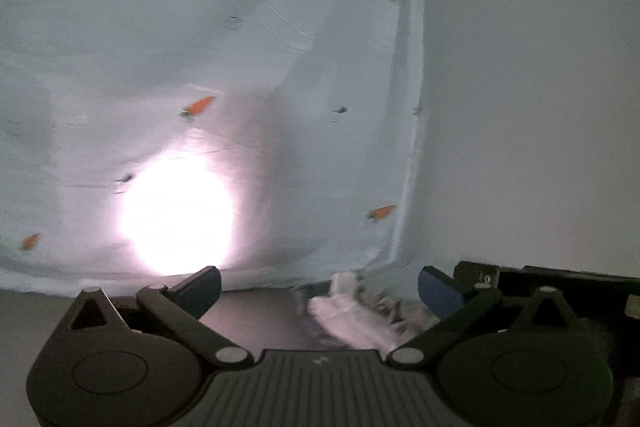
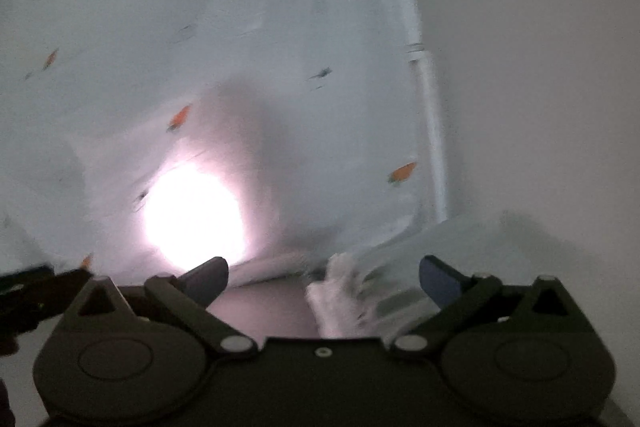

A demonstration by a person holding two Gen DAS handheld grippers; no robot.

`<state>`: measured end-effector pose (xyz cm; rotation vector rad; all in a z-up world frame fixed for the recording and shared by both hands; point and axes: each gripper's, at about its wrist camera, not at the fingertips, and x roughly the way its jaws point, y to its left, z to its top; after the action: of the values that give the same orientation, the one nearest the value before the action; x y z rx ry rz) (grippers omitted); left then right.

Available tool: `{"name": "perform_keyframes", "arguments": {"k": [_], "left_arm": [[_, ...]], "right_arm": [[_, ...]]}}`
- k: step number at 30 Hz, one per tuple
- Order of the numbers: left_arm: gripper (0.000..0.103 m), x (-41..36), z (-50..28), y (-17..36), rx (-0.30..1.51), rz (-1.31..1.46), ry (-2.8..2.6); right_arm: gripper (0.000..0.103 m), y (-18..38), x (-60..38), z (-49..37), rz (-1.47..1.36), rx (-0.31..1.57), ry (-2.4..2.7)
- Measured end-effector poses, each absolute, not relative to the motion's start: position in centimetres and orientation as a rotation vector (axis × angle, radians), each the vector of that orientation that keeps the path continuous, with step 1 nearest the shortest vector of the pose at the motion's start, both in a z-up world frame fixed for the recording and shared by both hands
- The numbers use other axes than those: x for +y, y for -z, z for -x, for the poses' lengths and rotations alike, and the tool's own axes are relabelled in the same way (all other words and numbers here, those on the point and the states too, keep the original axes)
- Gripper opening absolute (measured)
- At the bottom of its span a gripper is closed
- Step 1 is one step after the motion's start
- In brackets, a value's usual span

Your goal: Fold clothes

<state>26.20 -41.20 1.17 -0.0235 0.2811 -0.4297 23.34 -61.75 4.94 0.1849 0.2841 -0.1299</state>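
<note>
While both hand-held grippers, left (image 1: 320, 287) and right (image 2: 324, 279), stand apart, the carrot-print garment (image 1: 240, 67) fills the left; bare table (image 1: 540, 107) lies beyond its hem.

Pale blue cloth with carrots, on a white surface

The garment (image 1: 200, 47) is pale blue-white, scattered with small orange carrots with green tops and tiny dark grey marks; its hem (image 1: 410, 67) is a slightly bluer band; a fuzzy white scrap (image 1: 352, 315) lies at its lower edge; the table (image 1: 540, 87) is plain off-white; the left gripper (image 1: 320, 291) is black with dark blue pads (image 1: 438, 291); the right gripper (image 2: 324, 279) is likewise black, its pads (image 2: 440, 283) dark blue; a bright white-pink glare spot washes out the cloth in both views.
</note>
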Motion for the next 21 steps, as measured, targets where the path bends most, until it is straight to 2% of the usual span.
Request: {"name": "perform_keyframes", "arguments": {"k": [21], "left_arm": [[0.103,-17.1,-13.2,-2.1,0.465,0.002,0.117]], "right_arm": [[0.103,-4.7,-35.8,-14.5,-0.121,0.452,-0.077]]}}
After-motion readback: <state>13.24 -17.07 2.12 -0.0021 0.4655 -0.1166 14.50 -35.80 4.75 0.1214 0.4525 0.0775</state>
